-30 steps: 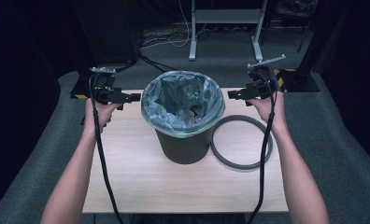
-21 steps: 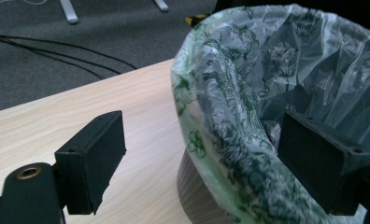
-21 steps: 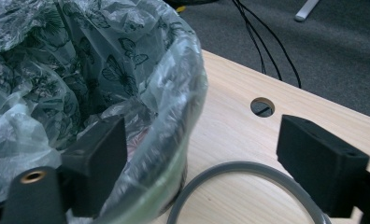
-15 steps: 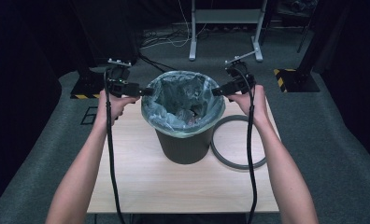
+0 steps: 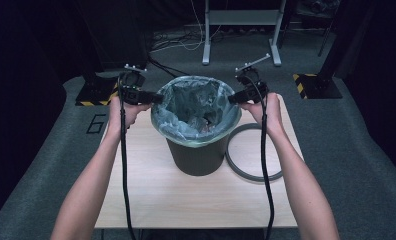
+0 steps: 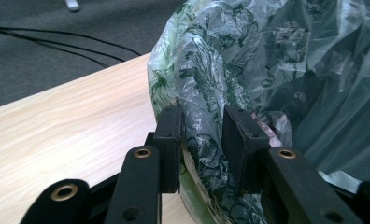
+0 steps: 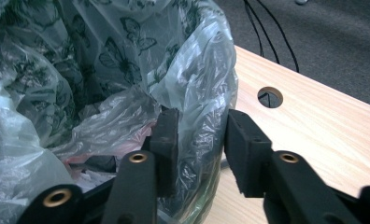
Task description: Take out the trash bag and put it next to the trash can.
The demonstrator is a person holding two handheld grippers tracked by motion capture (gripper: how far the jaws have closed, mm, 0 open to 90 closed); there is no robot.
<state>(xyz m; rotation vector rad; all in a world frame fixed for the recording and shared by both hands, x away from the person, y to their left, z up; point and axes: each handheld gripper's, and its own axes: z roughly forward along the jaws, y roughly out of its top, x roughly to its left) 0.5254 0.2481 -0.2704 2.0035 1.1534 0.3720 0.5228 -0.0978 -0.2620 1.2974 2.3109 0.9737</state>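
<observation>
A dark bin [image 5: 196, 155] stands on the wooden table [image 5: 151, 195], lined with a clear butterfly-print bag [image 5: 196, 107] folded over its rim. My left gripper [image 5: 156, 98] is at the rim's left side, my right gripper [image 5: 232, 99] at its right side. In the left gripper view the gripper [image 6: 202, 135] straddles the bag-covered rim [image 6: 202, 93], and its jaws have just been closing onto it. In the right gripper view the gripper [image 7: 199, 140] likewise has the lined rim [image 7: 206, 84] between its pads, also just closed in. Crumpled rubbish lies inside the bag.
A grey ring [image 5: 246, 170] lies flat on the table right of the bin. A round cable hole [image 7: 270, 97] is in the tabletop near the right gripper. Beyond the table's far edge are grey carpet, cables and stand legs [image 5: 241, 30].
Both hands moved inward from either side of the bin to its rim. Both grippers' jaws narrowed from wide open onto the bag-covered rim.
</observation>
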